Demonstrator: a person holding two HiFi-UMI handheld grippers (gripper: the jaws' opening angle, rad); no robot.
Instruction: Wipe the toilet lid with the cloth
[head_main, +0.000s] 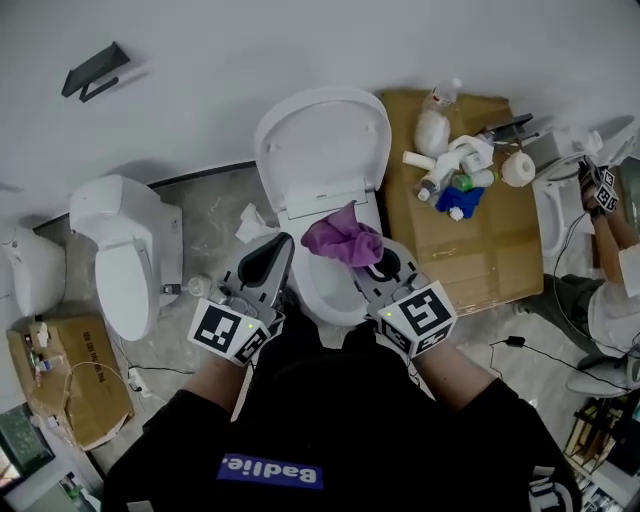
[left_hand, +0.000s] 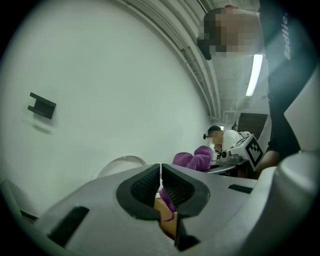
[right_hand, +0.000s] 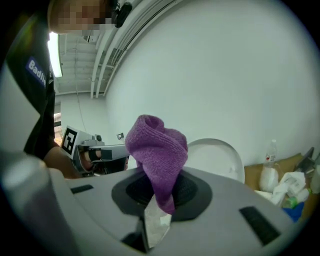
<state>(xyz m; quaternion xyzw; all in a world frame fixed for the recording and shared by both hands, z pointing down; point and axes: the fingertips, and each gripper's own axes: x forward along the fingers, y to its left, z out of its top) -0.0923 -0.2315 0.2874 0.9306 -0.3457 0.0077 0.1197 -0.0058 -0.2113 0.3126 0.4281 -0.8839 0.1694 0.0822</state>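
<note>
Right above toilet bowl (head_main: 322, 298), closest to person: left gripper (head_main: 282, 243), jaws pressed together. Just beside it, right gripper (head_main: 374, 268) pinching purple cloth (head_main: 340, 240). Cloth is bunched wad sticking up past fingertips, over back of bowl near hinge, can't tell if it's touching anything there. Behind that, white toilet lid (head_main: 325, 140) flipped up toward wall. Right of toilet, cardboard sheet (head_main: 490, 250) with bottles (head_main: 450, 165) piled on it. Left side, second toilet (head_main: 125, 250) on floor. Farther up wall, small black bracket (head_main: 95, 72).
</note>
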